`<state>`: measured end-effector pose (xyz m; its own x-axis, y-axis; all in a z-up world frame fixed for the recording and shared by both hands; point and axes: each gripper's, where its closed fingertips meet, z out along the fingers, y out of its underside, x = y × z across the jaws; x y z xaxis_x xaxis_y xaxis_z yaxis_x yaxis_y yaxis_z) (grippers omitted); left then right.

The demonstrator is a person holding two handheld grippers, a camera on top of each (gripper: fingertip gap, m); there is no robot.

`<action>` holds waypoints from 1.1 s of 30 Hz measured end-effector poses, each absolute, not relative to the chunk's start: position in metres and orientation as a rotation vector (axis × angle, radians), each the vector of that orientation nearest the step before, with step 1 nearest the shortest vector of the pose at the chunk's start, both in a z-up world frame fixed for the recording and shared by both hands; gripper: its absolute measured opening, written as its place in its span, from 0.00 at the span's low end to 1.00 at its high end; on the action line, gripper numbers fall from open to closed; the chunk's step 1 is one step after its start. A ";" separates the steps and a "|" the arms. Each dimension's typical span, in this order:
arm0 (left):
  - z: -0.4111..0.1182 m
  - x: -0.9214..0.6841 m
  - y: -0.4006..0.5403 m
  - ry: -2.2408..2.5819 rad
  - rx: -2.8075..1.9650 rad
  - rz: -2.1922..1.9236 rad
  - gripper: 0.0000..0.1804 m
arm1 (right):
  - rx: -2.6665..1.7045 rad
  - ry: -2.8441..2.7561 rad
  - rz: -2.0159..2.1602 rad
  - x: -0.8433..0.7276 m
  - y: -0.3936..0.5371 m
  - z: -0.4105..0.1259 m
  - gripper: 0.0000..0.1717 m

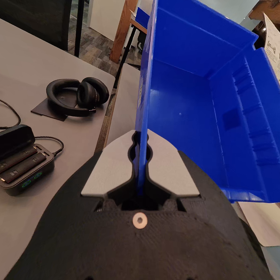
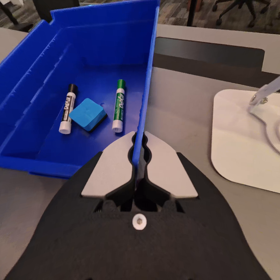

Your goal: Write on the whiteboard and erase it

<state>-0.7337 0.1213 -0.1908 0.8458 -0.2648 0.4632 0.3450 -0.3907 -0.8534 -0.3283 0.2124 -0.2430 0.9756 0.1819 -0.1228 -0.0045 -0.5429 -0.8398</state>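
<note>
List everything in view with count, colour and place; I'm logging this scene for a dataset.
bin: one, blue, on the grey table, a side wall in each tongs
markers: two, black-capped and green, on the bin floor
eraser: one, light blue, between the markers
whiteboard: one, white, right of the bin
headphones: one pair, black, on the left table
charging case: one, black, cabled, left table
left tongs: shut on a bin wall
right tongs: shut on a bin wall

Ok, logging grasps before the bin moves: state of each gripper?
Left gripper: closed on blue plastic bin's side wall.
Right gripper: closed on the bin's other side wall.
</note>
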 end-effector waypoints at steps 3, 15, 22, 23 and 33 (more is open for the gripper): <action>-0.187 -0.736 0.121 -0.067 -1.843 -0.659 0.04 | -2.115 -0.062 0.227 -0.347 0.225 -0.243 0.04; -0.122 -0.683 0.103 0.144 -1.748 -0.666 0.04 | -1.830 -0.187 0.437 -0.348 0.164 -0.148 0.22; -0.093 -0.524 0.068 0.594 -1.749 -0.840 0.03 | -1.634 -0.168 0.359 -0.197 0.032 -0.093 0.16; -0.094 -0.496 0.063 0.656 -1.755 -0.875 0.03 | -1.627 -0.167 0.324 -0.168 0.016 -0.092 0.15; -0.155 -0.199 0.045 1.059 -1.842 -1.096 0.03 | -1.540 0.152 0.010 0.059 -0.127 -0.071 0.18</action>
<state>-0.1988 0.0449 -0.1549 0.2964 -0.9037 0.3091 -0.2779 -0.3912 -0.8773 0.0589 -0.1268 -0.0712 0.9905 -0.0894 -0.1043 -0.1018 0.0324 -0.9943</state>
